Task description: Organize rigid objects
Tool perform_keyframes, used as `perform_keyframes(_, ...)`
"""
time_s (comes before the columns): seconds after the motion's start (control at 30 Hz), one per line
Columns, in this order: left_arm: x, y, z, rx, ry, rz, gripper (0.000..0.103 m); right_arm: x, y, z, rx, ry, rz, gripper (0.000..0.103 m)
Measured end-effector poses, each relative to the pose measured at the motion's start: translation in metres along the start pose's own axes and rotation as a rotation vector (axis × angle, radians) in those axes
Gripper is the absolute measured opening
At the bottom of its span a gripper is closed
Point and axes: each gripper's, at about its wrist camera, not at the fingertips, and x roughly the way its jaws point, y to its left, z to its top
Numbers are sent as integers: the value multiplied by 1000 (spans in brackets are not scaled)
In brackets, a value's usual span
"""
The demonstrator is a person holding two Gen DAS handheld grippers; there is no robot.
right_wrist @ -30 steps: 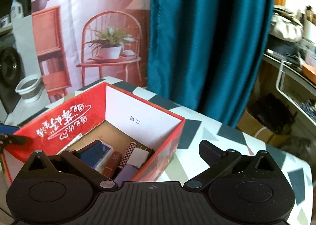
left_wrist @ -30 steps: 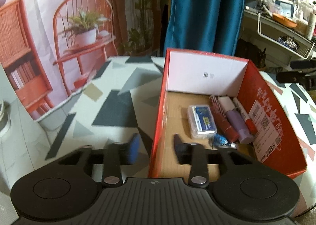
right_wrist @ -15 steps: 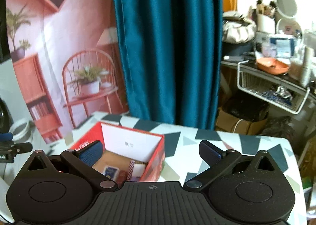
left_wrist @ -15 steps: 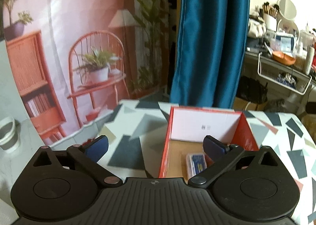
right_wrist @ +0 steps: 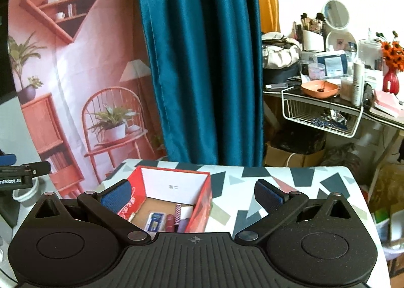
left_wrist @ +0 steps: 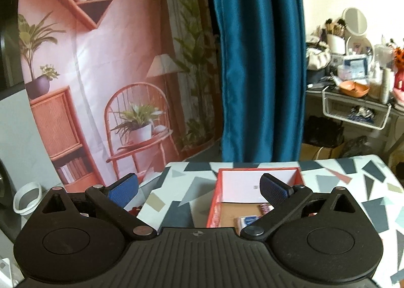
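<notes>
Fingers of both grippers stand wide apart and hold nothing. The left gripper (left_wrist: pixel 199 188) hangs above the near edge of the patterned table (left_wrist: pixel 373 182), with the red cardboard box (left_wrist: pixel 214 202) just beyond its right finger. The right gripper (right_wrist: pixel 191 194) hangs a little to the right of the same box (right_wrist: pixel 202 202), looking into it from the other side.

Inside the box, against its right wall, several small rigid things lie side by side: a clear case with a blue label (right_wrist: pixel 154 221), a dark red tube (right_wrist: pixel 170 222), a checked stick (right_wrist: pixel 178 211) and a purple tube with a white cap (right_wrist: pixel 185 217). The left view shows only the blue-labelled case (left_wrist: pixel 247 220) and the tip of the checked stick (left_wrist: pixel 265 208), the rest being hidden behind the gripper body.

No loose item shows on the table around the box, so the sorting seems to be at or near its end, with both grippers raised clear. If anything remains, it lies outside these views; the next move would call for finding it, lowering one gripper over it and closing the fingers across its narrow side.
</notes>
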Motion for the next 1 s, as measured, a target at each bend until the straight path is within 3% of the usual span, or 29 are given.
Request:
perform_keyframes(0.17,-26,-3,-11,-10,-27,-41,103,-35,7,-13,10,-34,-40,103)
perform_keyframes(0.5,-64,-6,-25,-21,-75,-29,103,-92,10,-31,25,-104,-97,103)
perform_keyframes(1.0,-79,-9,-21,-16,-88,20,103,-112,3,-30,18,-143,-132,103)
